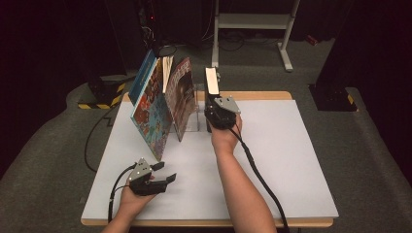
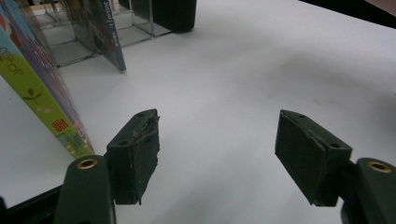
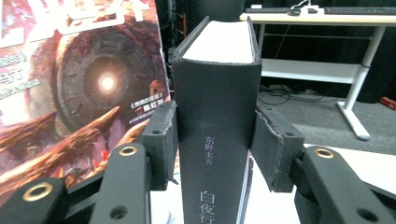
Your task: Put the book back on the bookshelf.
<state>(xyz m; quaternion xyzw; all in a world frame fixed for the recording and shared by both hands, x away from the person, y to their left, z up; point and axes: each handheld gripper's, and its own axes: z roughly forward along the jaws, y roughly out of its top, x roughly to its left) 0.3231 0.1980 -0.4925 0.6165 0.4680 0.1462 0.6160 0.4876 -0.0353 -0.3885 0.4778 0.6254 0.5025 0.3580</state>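
The black book [image 3: 215,121] is stood upright at the far middle of the white surface [image 1: 282,160], just right of the leaning picture books [image 1: 160,104], and is clenched at its spine by the right tongs [image 3: 215,140]. The left tongs [image 2: 217,156] are held released and empty near the front left, close above the surface

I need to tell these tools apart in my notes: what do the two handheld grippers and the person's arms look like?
Both the left gripper and right gripper are black, each topped by a grey three-cornered plate and trailing a black cable. Their jaws carry blocky dark pads and brass-coloured rivets. The forearms are bare, without sleeves.
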